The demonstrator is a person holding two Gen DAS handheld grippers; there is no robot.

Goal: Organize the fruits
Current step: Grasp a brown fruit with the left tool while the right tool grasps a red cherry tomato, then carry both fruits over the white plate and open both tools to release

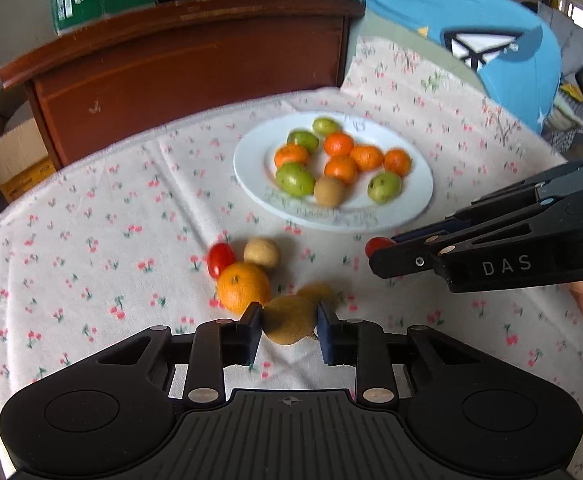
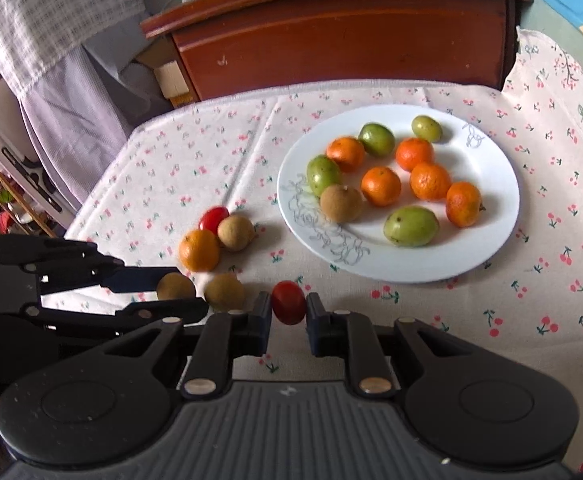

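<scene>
A white plate (image 1: pixel 415 200) (image 2: pixel 491 240) holds several small oranges, green fruits and one brown longan. My left gripper (image 1: pixel 289 326) is shut on a brown longan (image 1: pixel 289 320), low over the cloth; it also shows in the right wrist view (image 2: pixel 175 286). My right gripper (image 2: pixel 288 312) is shut on a red cherry tomato (image 2: pixel 288 303), which shows in the left wrist view (image 1: pixel 377 245) just in front of the plate. Loose on the cloth lie an orange (image 1: pixel 244 287) (image 2: pixel 199 250), a second cherry tomato (image 1: pixel 220 258) (image 2: pixel 213 218) and two more longans (image 1: pixel 262 253) (image 2: pixel 224 292).
The table wears a cherry-print cloth (image 1: pixel 91 248) (image 2: pixel 551 300). A brown wooden cabinet (image 1: pixel 195 68) (image 2: pixel 343 36) stands behind the far edge. A blue garment (image 1: pixel 491 28) lies at the back right. A cardboard box (image 1: pixel 15 160) sits left of the table.
</scene>
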